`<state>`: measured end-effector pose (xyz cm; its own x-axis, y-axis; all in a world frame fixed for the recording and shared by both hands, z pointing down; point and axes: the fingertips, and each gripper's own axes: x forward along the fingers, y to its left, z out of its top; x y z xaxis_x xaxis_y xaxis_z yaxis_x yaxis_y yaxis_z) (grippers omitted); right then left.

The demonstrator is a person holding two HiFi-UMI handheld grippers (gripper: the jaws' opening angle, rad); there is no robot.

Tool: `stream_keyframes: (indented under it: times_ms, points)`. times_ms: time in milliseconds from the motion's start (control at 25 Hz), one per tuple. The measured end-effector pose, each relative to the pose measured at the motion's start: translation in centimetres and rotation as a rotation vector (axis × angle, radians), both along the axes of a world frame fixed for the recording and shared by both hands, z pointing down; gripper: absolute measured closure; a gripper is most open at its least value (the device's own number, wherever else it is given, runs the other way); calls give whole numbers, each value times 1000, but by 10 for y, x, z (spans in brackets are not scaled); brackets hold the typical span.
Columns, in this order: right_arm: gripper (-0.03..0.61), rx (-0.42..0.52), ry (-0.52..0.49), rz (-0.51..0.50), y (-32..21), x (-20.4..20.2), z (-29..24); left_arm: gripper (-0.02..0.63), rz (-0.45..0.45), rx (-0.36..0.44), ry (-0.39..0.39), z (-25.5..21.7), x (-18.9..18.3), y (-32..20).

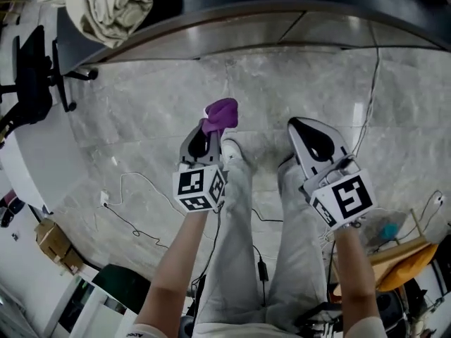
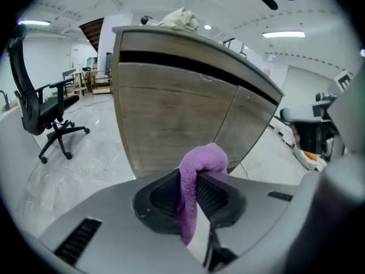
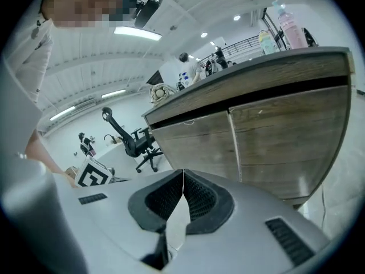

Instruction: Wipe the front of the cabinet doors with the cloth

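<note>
My left gripper is shut on a purple cloth, which bulges out past its tips. The left gripper view has the cloth pinched between the black pads, hanging down over them. Ahead of it stand the wood-grain cabinet doors, a short way off, not touched. My right gripper is shut and holds nothing; its pads meet in a thin line. The same cabinet doors fill the right gripper view to the right.
A crumpled beige cloth lies on the counter top. A black office chair stands at the left. Cables run over the marble floor. Bottles stand on the counter. My legs and shoes are below.
</note>
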<state>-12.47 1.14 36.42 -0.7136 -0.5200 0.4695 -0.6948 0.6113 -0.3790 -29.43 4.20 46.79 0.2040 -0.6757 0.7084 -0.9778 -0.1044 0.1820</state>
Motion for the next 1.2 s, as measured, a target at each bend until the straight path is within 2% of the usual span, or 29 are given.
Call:
stream_keyframes:
  times_ms: [280, 520, 720, 960, 1120, 1200]
  points:
    - [551, 52, 23, -10, -8, 97, -31, 555, 12, 84, 90, -61, 129, -16]
    - [551, 65, 23, 61, -16, 165, -42, 555, 104, 199, 108, -106, 203, -48]
    - [551, 18, 39, 146, -15, 186, -14, 555, 189, 238, 73, -101, 216, -66]
    - [551, -20, 66, 145, -14, 176, -6, 555, 267, 266, 49, -115, 208, -81]
    - [551, 23, 50, 113, -28, 152, -33, 555, 302, 267, 104, -144, 197, -87]
    - [551, 59, 35, 89, -39, 139, -44, 555, 335, 270, 90, -147, 190, -91]
